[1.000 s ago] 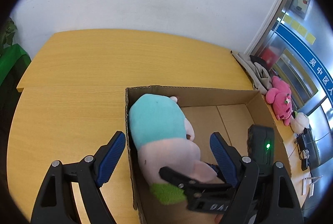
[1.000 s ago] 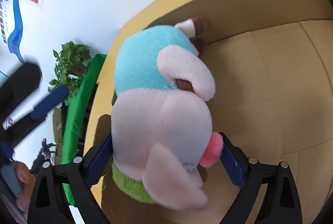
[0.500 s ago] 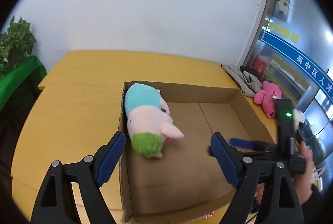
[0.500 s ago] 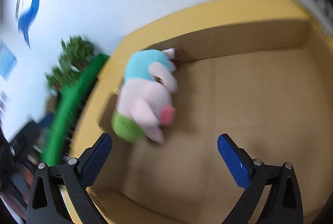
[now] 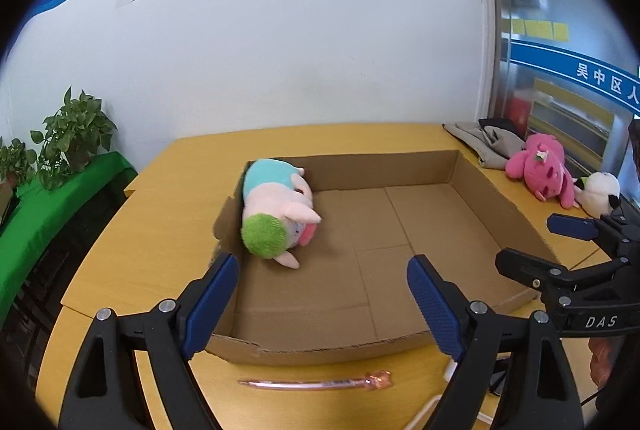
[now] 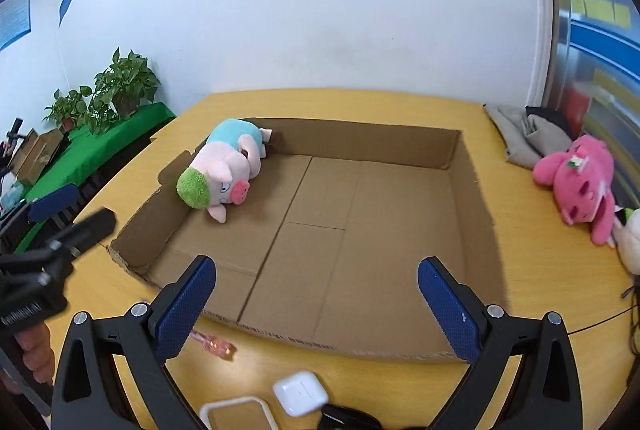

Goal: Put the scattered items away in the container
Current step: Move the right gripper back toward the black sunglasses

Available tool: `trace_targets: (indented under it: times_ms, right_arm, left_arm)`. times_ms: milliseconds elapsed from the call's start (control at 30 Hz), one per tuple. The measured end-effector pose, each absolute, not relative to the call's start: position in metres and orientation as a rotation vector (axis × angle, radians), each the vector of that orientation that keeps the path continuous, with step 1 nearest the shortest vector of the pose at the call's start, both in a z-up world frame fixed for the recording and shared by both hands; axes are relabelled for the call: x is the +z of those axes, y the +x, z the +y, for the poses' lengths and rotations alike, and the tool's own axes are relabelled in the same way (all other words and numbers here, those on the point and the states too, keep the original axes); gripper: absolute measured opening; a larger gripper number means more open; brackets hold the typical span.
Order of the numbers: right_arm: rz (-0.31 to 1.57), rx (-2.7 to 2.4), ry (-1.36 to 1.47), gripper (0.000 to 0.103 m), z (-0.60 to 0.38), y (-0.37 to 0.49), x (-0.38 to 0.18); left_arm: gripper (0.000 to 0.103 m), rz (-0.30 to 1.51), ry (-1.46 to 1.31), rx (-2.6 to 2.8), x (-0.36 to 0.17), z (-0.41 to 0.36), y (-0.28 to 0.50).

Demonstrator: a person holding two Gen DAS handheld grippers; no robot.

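The left gripper [image 5: 322,294] stands wide, nothing between its blue pads, and it hangs over the near edge of the cardboard box [image 5: 496,190]. The right gripper [image 6: 316,294] is equally spread and empty, also above the box's near wall.

The pig plush [image 5: 276,214] lies on its side inside the box, ahead of the left gripper and slightly to its left, tucked into the far left corner against the left wall. Its long axis runs from the far wall toward the grippers: the green-topped head is at the near end, the teal body and feet at the far end. In the right wrist view the pink snout turns toward the box's open floor. From the right gripper the plush is ahead and well to the left.

Just below the left gripper, outside the near wall, a pink pen [image 5: 316,384] lies on the table [image 5: 160,190], parallel to that wall. A white earbud case [image 6: 300,392] sits close under the right gripper. Well to the right of both grippers, outside the box, a pink plush [image 6: 580,178] and a white plush [image 5: 598,192] lie on the table beside some grey cloth [image 6: 528,138].
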State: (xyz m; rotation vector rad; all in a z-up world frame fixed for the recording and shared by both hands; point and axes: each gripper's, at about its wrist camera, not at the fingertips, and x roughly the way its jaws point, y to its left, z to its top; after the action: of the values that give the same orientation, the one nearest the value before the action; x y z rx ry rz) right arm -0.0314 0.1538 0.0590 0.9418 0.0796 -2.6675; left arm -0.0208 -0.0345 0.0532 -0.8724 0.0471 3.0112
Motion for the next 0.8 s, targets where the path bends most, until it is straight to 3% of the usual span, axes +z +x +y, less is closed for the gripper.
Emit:
trace_targets:
  times_ms: [800]
  right_arm:
    - [0.076, -2.635, 0.999, 0.103, 0.174, -0.026, 0.039]
  left_arm:
    - [0.087, -0.074, -1.054, 2.92, 0.031, -0.009, -0.027]
